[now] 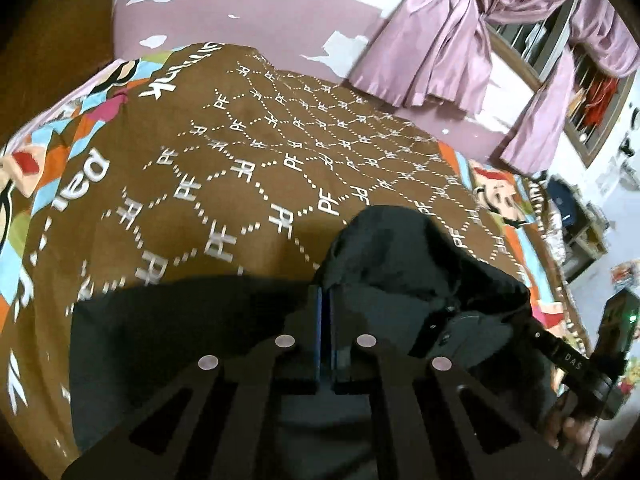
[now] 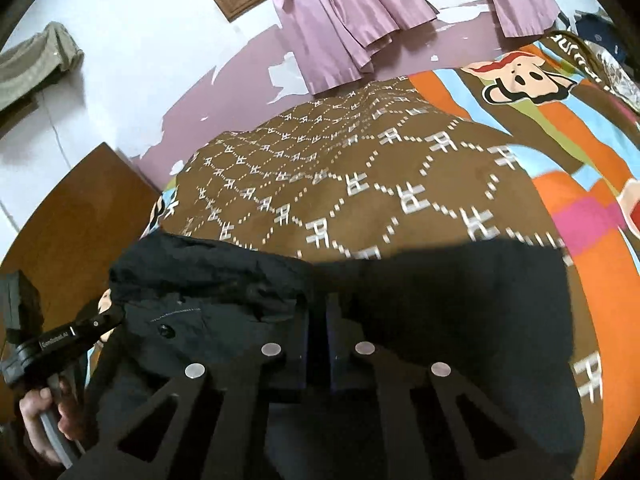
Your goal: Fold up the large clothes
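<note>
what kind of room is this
Most likely a bedroom in a home: a bed with a brown patterned bedspread, tied-back purple curtains over a barred window, and peeling painted walls.

A home bedroom: a bed (image 1: 248,152) under a brown cartoon-print cover, tied pink curtains (image 1: 460,40) at a barred window (image 1: 532,36), peeling pink wall paint (image 2: 240,76), and a wooden headboard (image 2: 80,216).

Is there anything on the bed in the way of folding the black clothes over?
Nothing visible. Both claws, left and right, are already shut on the black garment, and the brown bedspread beyond it shows no objects lying on it.
</note>
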The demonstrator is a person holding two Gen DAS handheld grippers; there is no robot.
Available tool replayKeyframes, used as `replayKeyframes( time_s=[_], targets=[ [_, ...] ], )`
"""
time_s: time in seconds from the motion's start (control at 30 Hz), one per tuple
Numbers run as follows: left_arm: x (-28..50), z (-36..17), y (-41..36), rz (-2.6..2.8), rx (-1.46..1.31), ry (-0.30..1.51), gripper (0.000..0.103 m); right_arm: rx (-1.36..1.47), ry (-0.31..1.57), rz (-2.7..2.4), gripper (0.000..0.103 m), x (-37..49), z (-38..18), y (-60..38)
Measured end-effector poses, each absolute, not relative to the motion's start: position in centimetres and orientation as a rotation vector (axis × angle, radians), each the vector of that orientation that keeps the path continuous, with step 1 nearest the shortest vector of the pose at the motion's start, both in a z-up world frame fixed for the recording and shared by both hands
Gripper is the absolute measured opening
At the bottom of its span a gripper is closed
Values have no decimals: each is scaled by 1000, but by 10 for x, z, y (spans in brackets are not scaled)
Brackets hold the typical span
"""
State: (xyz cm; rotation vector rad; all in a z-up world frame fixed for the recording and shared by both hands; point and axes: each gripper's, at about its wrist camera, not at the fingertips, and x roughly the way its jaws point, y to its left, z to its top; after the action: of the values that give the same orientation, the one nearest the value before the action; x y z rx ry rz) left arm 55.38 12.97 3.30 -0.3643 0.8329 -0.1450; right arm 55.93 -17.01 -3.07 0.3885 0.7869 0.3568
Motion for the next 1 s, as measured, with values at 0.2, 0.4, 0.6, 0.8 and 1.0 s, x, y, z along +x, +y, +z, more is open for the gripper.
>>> replayKeyframes(
  time_s=[0.2,0.4,0.6,0.8,1.0],
  targets=[
    [515,24,124,-194,-313,872,1,358,837,332,5,554,-55,-169],
    [512,-24,123,-194,-310,924,1,303,887,282,5,558,-74,-160],
    [510,-31,118,-189,-283,899,0,378,830,332,6,547,-70,-174],
    [508,-36,124,-195,-302,897,0,372,719,369,8,523,-38,-182],
    [497,-20,134,-244,-344,825,0,299,623,366,18,533,-1,-170]
  ],
)
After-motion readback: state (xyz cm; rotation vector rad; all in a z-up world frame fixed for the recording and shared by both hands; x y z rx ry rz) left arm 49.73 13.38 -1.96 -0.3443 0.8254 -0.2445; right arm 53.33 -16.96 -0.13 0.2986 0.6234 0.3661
